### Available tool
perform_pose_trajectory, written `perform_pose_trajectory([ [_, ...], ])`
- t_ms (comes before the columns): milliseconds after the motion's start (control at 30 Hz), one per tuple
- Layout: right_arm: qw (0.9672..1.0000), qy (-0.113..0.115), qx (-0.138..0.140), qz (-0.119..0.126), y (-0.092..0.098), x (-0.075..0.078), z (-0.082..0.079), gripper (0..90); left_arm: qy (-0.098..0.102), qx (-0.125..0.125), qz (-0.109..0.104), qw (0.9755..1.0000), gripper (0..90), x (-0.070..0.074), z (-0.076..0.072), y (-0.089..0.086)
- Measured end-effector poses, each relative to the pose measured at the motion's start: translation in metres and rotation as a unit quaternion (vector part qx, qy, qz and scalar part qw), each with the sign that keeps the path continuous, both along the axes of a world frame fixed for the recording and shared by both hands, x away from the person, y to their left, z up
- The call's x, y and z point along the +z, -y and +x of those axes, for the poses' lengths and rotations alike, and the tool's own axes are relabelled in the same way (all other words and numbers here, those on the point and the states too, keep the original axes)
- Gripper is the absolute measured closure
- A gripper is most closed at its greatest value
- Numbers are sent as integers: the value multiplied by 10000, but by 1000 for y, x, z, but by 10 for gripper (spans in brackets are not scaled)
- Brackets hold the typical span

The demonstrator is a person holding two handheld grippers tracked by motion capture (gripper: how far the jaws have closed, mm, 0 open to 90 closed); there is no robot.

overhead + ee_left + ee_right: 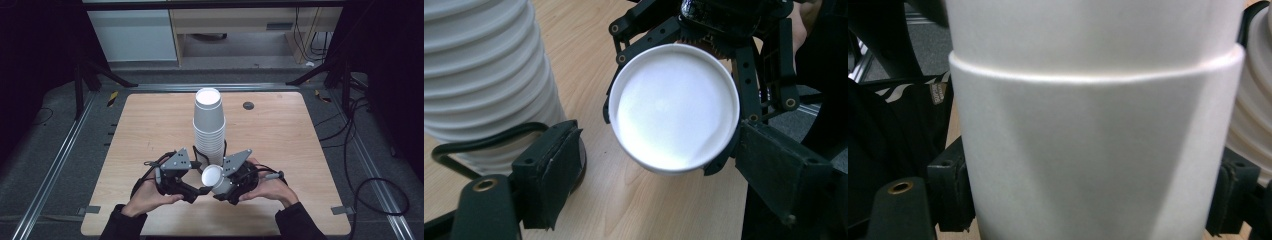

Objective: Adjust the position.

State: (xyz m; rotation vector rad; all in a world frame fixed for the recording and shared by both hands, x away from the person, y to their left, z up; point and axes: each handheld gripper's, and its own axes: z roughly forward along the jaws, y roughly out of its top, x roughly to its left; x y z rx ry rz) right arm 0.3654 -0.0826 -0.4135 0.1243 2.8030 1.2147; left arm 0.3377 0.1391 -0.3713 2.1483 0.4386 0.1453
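Observation:
A tall stack of upturned white paper cups (210, 125) stands in the middle of the wooden table (150, 130). Just in front of it my right gripper (220, 186) is shut on a single white paper cup (212, 176) that lies sideways, its round end facing left. In the right gripper view that cup (1093, 150) sits pressed between both pads, with the stack (1255, 100) at the right edge. My left gripper (199, 190) is open. In its own view the left gripper (659, 165) has its jaws on either side of the held cup (674, 107) without touching it. The stack (484, 75) rises close by its left jaw.
A small dark round grommet (248, 105) sits in the table top behind the stack. Metal rails (55, 165) run along the floor on both sides, and cables (360, 150) lie at the right. A pale cabinet (132, 35) stands beyond the table.

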Motion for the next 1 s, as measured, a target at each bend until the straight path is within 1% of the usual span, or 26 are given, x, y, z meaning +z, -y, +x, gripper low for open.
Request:
perform_pose_trajectory([
  [133, 10000, 4, 13, 3, -1, 0, 0, 166, -26, -58, 25, 10000, 167, 0, 1, 3],
  [167, 10000, 12, 29, -2, -2, 0, 0, 166, -30, -67, 70, 9999, 165, -1, 1, 5],
  [267, 10000, 20, 52, 10, -3, 0, 0, 166, -58, -145, 73, 9999, 162, -2, 2, 8],
  [367, 10000, 6, 54, -10, -6, 0, -1, 165, -88, -161, 108, 9998, 163, -4, 3, 11],
  [600, 9999, 6, 110, -43, -9, -2, 0, 166, -126, -253, 211, 9994, 186, -6, 5, 15],
  [767, 9999, -30, 143, -61, -12, -2, -1, 166, -112, -265, 287, 9992, 190, -8, 6, 19],
  [800, 9998, -5, 164, -78, -12, -2, 0, 166, -109, -277, 300, 9991, 194, -8, 6, 19],
  [933, 9998, -3, 182, -72, -13, -2, 0, 166, -144, -240, 290, 9992, 201, -9, 7, 20],
  [1000, 9998, -11, 175, -80, -13, -3, 0, 166, -157, -267, 308, 9990, 202, -10, 8, 20],
])
